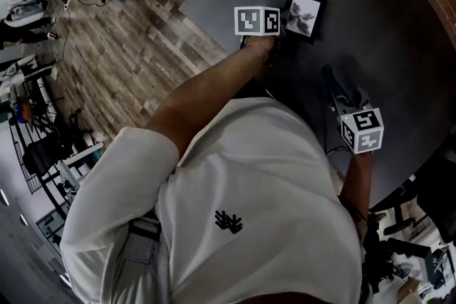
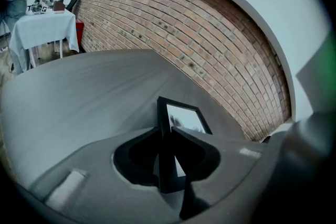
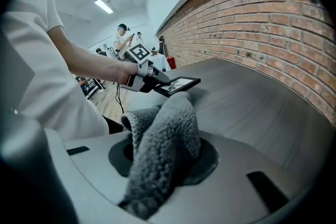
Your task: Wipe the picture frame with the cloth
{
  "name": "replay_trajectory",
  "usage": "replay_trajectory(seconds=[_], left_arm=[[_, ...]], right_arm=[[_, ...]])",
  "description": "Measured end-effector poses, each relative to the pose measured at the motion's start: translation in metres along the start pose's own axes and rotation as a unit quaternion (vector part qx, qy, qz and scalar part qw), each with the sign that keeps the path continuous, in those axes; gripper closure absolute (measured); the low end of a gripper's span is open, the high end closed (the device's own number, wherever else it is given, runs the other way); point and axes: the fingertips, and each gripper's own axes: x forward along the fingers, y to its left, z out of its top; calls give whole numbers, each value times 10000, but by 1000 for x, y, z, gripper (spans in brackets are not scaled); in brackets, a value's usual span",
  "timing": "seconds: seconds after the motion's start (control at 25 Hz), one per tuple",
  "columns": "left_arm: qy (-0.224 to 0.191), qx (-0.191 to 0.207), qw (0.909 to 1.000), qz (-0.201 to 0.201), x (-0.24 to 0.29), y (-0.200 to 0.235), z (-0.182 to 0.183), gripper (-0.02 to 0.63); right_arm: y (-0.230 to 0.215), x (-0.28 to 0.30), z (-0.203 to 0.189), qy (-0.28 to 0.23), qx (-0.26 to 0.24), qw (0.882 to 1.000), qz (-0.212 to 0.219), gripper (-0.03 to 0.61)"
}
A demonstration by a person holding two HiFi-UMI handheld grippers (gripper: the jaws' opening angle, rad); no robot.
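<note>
The left gripper (image 2: 170, 136) is holding its jaws clamped on the frame's (image 1: 305, 15) edge, steadying it above the worktop (image 1: 399, 60). The right gripper (image 3: 160, 157) is keeping its jaws pinched on the cloth (image 3: 168, 128), seemingly ready for wiping.

No word, number or brand name is legible. The only signs are black-and-white square markers, patterns without letters, on the marker cube (image 1: 257, 20) of the left gripper (image 2: 169, 157) and the marker cube (image 1: 362, 129) of the right gripper (image 3: 163, 147). A small black emblem (image 1: 229, 222), also unlettered, sits on the person's white shirt (image 1: 278, 160).
</note>
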Motion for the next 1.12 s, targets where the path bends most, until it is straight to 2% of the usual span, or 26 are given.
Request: replay_trajectory(seconds=[0.52,0.92,1.12], left_arm=[[301,305,9973,601,47,46,7,537],[427,771,9930,785,57,50,6,534],[366,865,9924,794,45,47,12,503]], right_arm=[[-16,-2,-19,85,440,9989,-150,485],[-20,-5,-24,-27,500,9986,-153,485],[-16,-4,-25,-108,512,9986,-103,485]])
